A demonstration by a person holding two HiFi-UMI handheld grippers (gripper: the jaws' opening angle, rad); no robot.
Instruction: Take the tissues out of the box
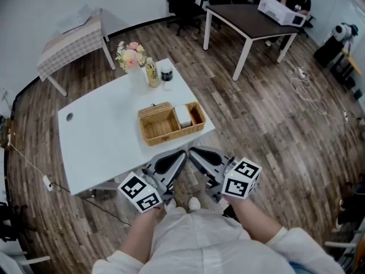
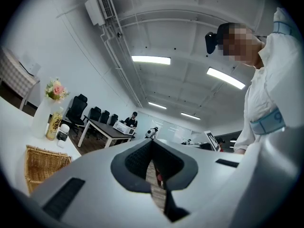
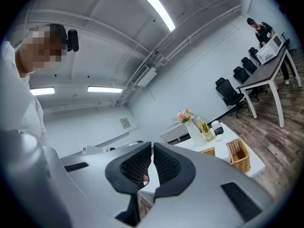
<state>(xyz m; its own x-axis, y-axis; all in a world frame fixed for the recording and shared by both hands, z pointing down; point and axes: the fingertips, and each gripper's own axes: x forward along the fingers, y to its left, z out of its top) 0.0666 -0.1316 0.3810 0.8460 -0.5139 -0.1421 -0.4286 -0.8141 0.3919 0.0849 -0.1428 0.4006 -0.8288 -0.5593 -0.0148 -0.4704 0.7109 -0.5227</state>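
Wicker box (image 1: 170, 135) sits near the table's (image 1: 97, 136) right edge with white tissues (image 1: 183, 116) in its middle slot, both left gripper (image 1: 183, 152) and right gripper (image 1: 192, 150) shut, empty, nearer than it, so I'd say still approaching; next reach over, open up.

The white box (image 1: 183, 116) inside the woven wicker basket (image 1: 174, 135) is too small to tell its contents; the label on the yellow bottle (image 1: 151, 73) cannot be read.

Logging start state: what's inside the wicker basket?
In the wicker basket: left compartment shows only weave, a white box-like item sits mid-basket, right compartment looks dark. Anything under the white item is covered.
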